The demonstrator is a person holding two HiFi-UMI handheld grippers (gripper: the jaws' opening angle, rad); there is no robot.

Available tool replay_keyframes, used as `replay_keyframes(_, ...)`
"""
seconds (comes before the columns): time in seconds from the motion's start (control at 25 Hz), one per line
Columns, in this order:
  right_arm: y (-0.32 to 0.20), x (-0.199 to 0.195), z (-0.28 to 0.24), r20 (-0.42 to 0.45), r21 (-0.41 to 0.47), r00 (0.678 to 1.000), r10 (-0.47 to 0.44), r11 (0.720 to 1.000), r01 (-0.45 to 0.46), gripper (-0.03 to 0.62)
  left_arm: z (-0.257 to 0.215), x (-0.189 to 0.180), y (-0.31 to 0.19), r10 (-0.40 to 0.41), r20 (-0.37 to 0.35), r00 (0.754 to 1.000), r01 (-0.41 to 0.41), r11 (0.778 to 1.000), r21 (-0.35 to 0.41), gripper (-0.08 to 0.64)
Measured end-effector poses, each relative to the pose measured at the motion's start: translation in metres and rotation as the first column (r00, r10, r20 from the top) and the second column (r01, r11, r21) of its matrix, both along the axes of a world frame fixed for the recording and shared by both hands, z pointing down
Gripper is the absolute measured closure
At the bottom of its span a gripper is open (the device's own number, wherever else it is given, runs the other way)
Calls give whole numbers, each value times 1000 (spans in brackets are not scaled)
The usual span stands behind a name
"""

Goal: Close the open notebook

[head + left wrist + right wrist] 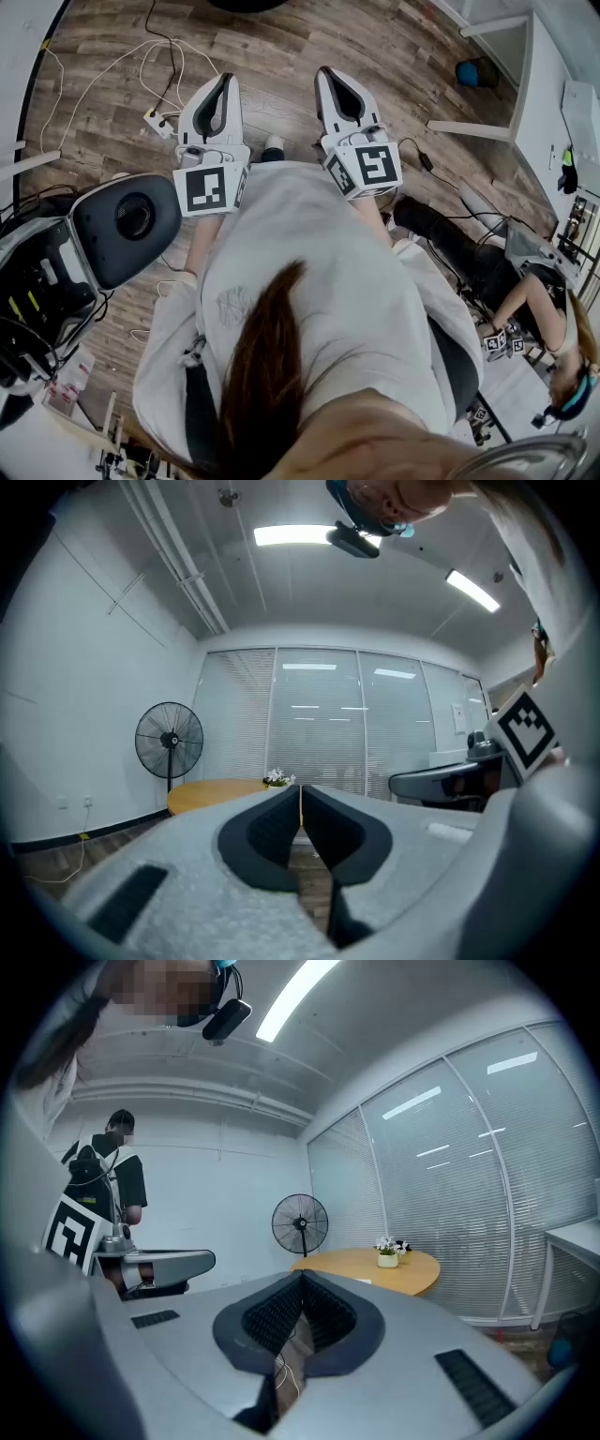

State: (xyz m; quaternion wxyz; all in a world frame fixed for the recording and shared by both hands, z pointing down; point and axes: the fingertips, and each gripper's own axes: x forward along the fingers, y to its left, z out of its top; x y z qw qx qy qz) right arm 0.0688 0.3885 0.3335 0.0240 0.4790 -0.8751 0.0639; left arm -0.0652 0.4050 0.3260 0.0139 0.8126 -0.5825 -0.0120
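Observation:
No notebook shows in any view. In the head view both grippers are held level in front of the person's chest, over a wooden floor (281, 42). The left gripper (228, 81) is shut, its pads meeting at the tips with nothing between them; the left gripper view shows the same closed tips (300, 789). The right gripper (325, 73) is also shut and empty, its ribbed pads touching at the front in the right gripper view (302, 1275). Each gripper carries a marker cube (210, 187) near the hand.
A round wooden table (412, 1267) with a small flower pot (389, 1254) stands by glass walls, beside a standing fan (170, 742). Cables and a power strip (156, 120) lie on the floor. Dark equipment (127, 228) sits left; a seated person (525, 300) is right.

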Motion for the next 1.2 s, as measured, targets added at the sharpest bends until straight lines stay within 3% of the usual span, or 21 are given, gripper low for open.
replay_keyframes(0.8, 1, 26, -11, 8, 25, 999, -48, 999, 47, 589, -10, 31, -2, -3, -6, 1000, 3, 1000, 7, 540)
replay_keyframes(1.2, -16, 20, -3, 26, 7, 998, -65, 998, 64, 589, -6, 23, -21, -13, -24, 1000, 14, 1000, 1, 540)
